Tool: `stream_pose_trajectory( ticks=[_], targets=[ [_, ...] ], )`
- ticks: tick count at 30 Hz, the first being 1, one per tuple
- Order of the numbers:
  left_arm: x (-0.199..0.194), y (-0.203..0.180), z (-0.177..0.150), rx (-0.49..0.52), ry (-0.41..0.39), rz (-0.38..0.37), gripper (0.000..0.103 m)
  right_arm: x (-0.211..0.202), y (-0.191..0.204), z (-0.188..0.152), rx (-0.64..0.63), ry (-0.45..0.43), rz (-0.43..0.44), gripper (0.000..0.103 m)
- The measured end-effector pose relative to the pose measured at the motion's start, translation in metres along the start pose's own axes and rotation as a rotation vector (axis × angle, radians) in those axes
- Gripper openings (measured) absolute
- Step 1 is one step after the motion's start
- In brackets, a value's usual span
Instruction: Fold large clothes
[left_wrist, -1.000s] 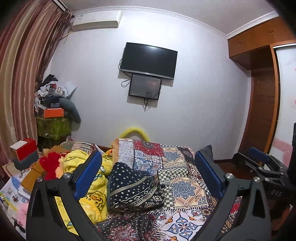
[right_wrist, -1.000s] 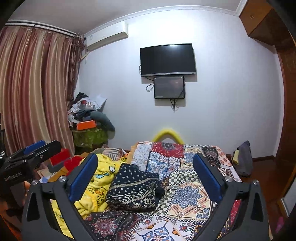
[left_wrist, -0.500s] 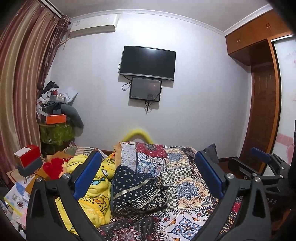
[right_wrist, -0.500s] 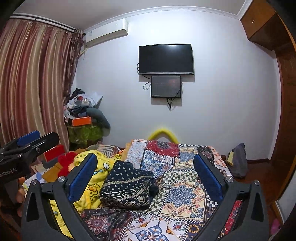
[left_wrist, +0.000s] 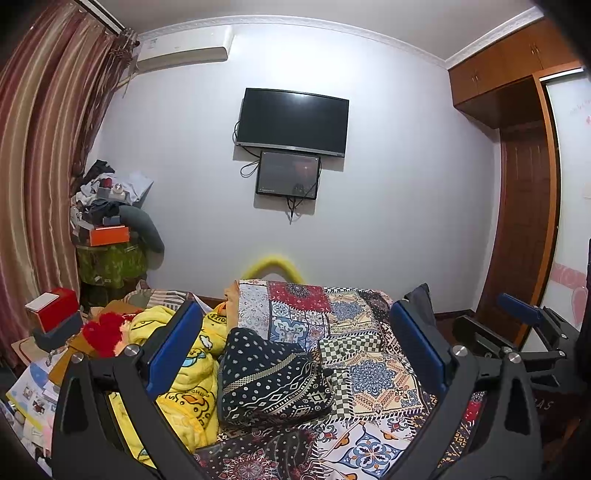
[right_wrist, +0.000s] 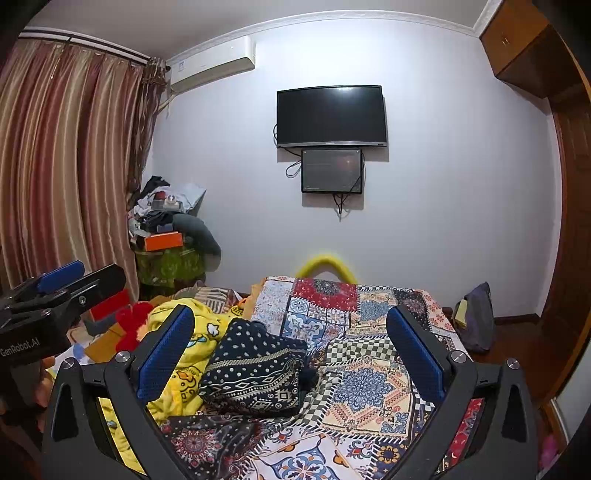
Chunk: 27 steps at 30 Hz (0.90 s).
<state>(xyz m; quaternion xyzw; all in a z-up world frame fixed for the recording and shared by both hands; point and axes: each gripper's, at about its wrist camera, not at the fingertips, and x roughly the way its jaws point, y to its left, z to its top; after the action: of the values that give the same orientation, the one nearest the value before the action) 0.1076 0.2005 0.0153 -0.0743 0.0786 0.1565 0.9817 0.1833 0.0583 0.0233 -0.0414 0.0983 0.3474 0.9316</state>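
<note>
Broadly, both tools hang above the near end of the bed (left_wrist: 369, 332), which is spread with a patchwork cover. The left tool (left_wrist: 295, 354) stands wide with nothing between its blue pads, and the right tool (right_wrist: 291, 354) is spread just as wide and equally empty.

At the left of the bed lies a rumpled yellow duck-print fleece garment (left_wrist: 188, 384), heaped and thick-looking; I judge it soft, bulky and fairly light, likely to sag and slide out of shape when lifted, so a pinch at an outer edge or corner, one tool to each side, suits it better than a grab at the middle. Just right of it, touching its side, rests a dark dotted, geometric-patterned cloth bundle (left_wrist: 273, 380), already compact and roughly folded; it looks thinner and floppier. Whether that bundle is finished work or a piece waiting its turn cannot be told. Farther right the cover lies bare.
</note>
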Motion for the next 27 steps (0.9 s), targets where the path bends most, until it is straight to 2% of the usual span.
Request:
stream_pose_trajectory(
  ticks=[27],
  targets=[
    [0.0065,-0.0015,-0.0015,0.0,0.024,-0.012,0.102,0.0001,-0.0033,0.0009,0.018,0.001,-0.017,0.103]
  ],
)
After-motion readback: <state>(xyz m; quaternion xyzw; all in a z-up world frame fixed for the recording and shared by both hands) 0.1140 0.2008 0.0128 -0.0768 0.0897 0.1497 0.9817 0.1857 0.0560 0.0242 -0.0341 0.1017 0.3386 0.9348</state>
